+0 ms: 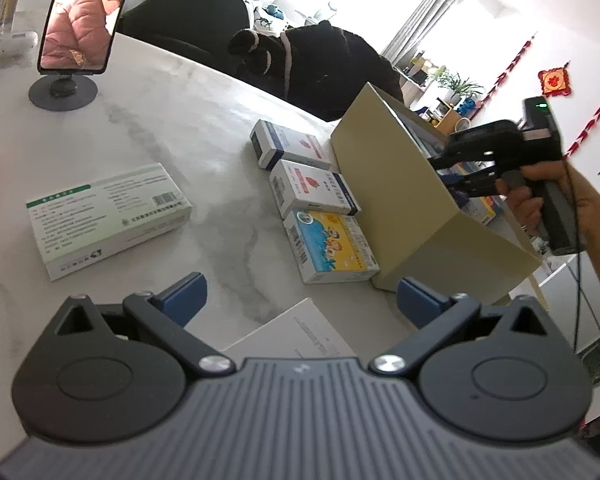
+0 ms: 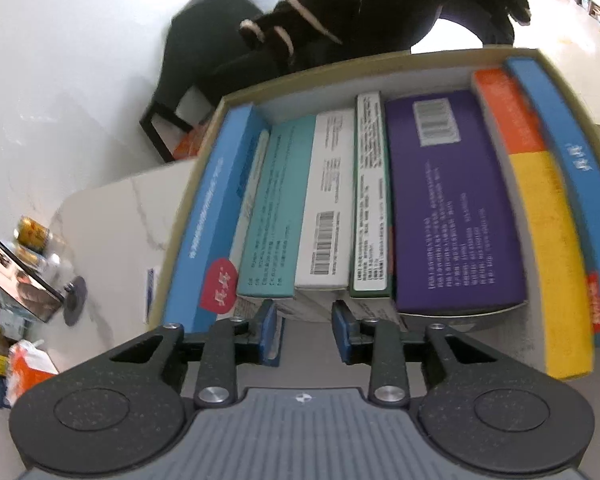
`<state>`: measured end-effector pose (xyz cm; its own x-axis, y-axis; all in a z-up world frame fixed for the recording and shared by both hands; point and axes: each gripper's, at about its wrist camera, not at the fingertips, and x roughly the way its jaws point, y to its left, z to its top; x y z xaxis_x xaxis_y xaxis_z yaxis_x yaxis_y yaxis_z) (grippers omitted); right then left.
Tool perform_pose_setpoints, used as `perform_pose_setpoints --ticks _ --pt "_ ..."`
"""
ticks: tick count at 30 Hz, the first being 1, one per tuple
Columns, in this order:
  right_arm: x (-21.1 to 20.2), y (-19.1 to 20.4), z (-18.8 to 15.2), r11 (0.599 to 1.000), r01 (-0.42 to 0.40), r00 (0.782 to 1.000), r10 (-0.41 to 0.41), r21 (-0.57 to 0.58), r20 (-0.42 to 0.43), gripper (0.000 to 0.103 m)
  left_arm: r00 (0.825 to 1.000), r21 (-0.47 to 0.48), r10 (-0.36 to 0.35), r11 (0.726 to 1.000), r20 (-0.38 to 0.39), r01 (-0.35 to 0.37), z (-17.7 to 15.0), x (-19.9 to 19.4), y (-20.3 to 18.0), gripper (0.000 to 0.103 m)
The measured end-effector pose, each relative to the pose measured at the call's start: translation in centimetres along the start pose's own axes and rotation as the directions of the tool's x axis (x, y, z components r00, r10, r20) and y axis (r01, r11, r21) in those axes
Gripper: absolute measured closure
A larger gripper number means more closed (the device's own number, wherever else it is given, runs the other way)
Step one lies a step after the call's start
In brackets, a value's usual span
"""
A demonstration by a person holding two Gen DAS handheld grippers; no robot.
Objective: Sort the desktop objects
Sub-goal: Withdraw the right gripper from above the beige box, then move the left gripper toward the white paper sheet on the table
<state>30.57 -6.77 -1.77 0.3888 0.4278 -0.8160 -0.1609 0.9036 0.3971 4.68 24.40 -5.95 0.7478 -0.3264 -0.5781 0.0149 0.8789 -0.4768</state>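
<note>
In the left wrist view, my left gripper (image 1: 300,300) is hovering low over the marble counter (image 1: 172,128) with its jaws standing wide open and gripping nothing. A white booklet (image 1: 300,332) is lying just beneath them at lower centre. A green-striped white box (image 1: 108,216) is resting at left. Three small boxes are sitting in a row at centre: a blue-and-white box (image 1: 288,148), a red-printed box (image 1: 312,188) and a cartoon box (image 1: 332,246), all just beside the tan carton (image 1: 400,184). At right, my right gripper (image 1: 476,168) is reaching into that carton.

In the right wrist view, my right gripper (image 2: 304,324) is holding its jaws partly open, empty, over the carton (image 2: 380,60). Upright boxes are filling it: a teal box (image 2: 276,208), a white barcode box (image 2: 328,200) and a purple box (image 2: 452,200).
</note>
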Motion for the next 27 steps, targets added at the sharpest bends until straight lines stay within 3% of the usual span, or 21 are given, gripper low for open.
perform_pose_setpoints --ticks 3,5,8,11,18,23,27 --pt "-2.3 -0.4 -0.4 1.000 -0.016 0.999 0.016 0.002 0.048 0.058 0.999 0.010 0.030 0.999 0.014 -0.030 0.0 -0.3 -0.1 0.000" --pt "-4.3 -0.4 -0.9 1.000 -0.008 0.994 0.009 -0.011 0.107 0.037 0.998 0.030 0.057 0.998 0.026 -0.058 -0.1 -0.5 -0.3 0.000" --pt "-7.6 -0.7 -1.9 0.999 -0.019 0.980 0.025 -0.031 0.200 0.022 0.994 0.070 0.098 0.992 0.046 -0.101 -0.1 -0.9 -0.9 0.000" --pt "-10.1 -1.6 -3.2 0.999 -0.051 0.961 0.054 -0.018 0.272 0.013 0.987 0.082 0.145 0.985 0.068 -0.150 -0.3 -1.4 -1.3 0.000" --pt "-13.5 -3.7 -5.5 0.998 0.001 0.924 -0.025 0.064 0.382 0.004 0.978 0.023 0.187 0.982 0.088 -0.189 -1.1 -2.3 -1.4 0.000" --pt "-15.0 -4.2 -8.2 0.997 0.034 0.899 -0.061 0.070 0.434 0.001 0.943 0.002 0.306 0.951 0.129 -0.309 -1.5 -3.1 -1.4 0.000" --pt "-14.4 -3.8 -10.4 0.993 0.086 0.891 -0.112 0.078 0.439 0.001 0.920 0.004 0.361 0.931 0.155 -0.366 -1.6 -4.3 -0.9 0.000"
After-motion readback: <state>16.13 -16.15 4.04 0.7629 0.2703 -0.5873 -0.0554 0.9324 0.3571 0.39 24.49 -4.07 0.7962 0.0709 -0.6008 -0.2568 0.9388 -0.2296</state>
